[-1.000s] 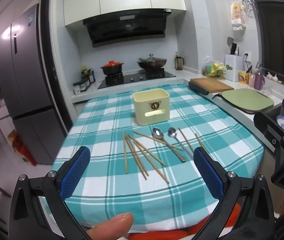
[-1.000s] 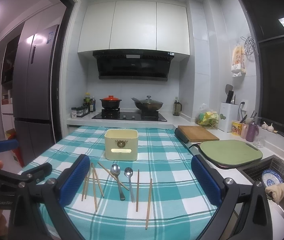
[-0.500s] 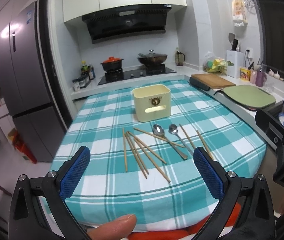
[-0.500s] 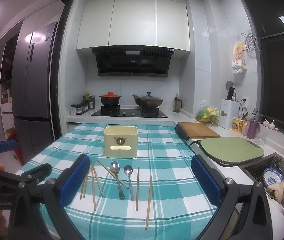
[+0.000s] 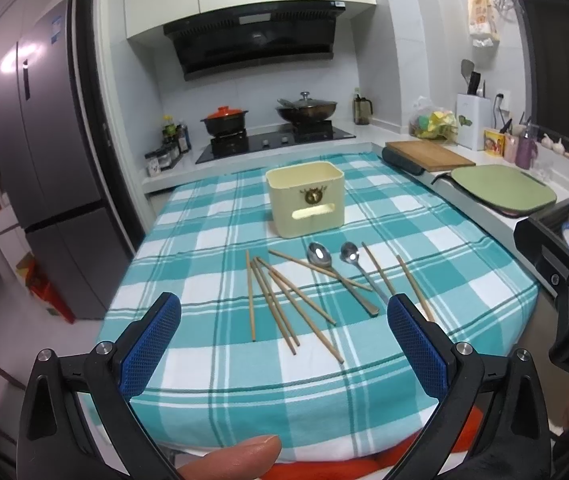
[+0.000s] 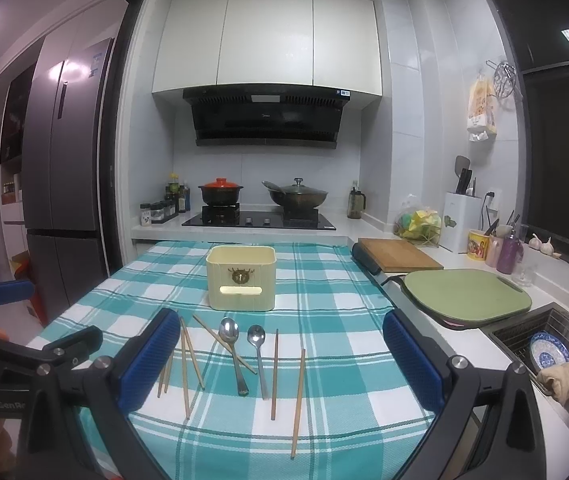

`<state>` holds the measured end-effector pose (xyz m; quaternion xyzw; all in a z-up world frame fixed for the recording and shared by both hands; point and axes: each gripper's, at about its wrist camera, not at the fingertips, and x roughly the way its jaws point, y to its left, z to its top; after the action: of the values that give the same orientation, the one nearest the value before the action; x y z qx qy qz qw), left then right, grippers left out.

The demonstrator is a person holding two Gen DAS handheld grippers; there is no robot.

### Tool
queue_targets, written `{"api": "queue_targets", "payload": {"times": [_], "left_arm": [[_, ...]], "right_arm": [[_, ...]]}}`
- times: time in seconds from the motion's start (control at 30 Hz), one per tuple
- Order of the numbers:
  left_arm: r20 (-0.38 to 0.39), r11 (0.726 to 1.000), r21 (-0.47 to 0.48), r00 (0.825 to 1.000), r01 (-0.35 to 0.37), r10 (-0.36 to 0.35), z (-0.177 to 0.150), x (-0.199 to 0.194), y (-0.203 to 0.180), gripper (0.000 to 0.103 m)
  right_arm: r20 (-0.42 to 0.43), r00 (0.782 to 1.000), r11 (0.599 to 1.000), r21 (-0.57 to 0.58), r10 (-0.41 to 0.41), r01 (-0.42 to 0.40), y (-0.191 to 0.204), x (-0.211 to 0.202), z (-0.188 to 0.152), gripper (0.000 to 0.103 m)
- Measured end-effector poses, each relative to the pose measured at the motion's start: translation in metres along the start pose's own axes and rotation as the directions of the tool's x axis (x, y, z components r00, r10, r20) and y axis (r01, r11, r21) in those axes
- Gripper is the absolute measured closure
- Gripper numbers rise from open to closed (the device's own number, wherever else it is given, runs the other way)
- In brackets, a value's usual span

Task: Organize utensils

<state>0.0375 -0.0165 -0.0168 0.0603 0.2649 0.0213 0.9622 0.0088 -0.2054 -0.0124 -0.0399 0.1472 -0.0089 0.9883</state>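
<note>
A cream utensil holder point(image 5: 305, 198) point(image 6: 241, 277) stands upright on the teal checked tablecloth point(image 5: 204, 232) point(image 6: 336, 312). In front of it lie several wooden chopsticks point(image 5: 280, 304) point(image 6: 186, 356) and two metal spoons point(image 5: 319, 256) point(image 6: 230, 332), one chopstick crossing the larger spoon's handle. My left gripper point(image 5: 284, 344) is open and empty, hovering over the table's near edge. My right gripper point(image 6: 280, 360) is open and empty, above the near side of the utensils. The left gripper point(image 6: 8, 320) also shows at the left of the right wrist view.
A green board point(image 6: 464, 292) and a wooden cutting board point(image 6: 400, 254) lie on the counter at the right. A sink with a blue plate point(image 6: 548, 350) is at the far right. The stove with pots point(image 5: 268, 120) is behind the table. A fridge point(image 5: 48, 168) stands at the left.
Both wrist views have tilted slightly, the table sitting a little lower in frame. The utensils and holder have not moved. Both grippers stay open.
</note>
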Motion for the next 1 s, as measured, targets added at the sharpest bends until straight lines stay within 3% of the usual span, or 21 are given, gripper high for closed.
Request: {"api": "queue_targets", "payload": {"times": [0.7, 1.0], "left_arm": [[-0.042, 1.0, 0.004, 0.999, -0.031, 0.031, -0.001, 0.019, 0.002, 0.0], [-0.102, 0.999, -0.053, 0.995, 0.001, -0.006, -0.008, 0.043, 0.016, 0.0]], "right_arm": [[-0.054, 0.998, 1.0, 0.0, 0.015, -0.015, -0.002, 0.021, -0.005, 0.0], [-0.069, 0.997, 0.999, 0.017, 0.028, -0.027, -0.007, 0.033, -0.007, 0.0]]}}
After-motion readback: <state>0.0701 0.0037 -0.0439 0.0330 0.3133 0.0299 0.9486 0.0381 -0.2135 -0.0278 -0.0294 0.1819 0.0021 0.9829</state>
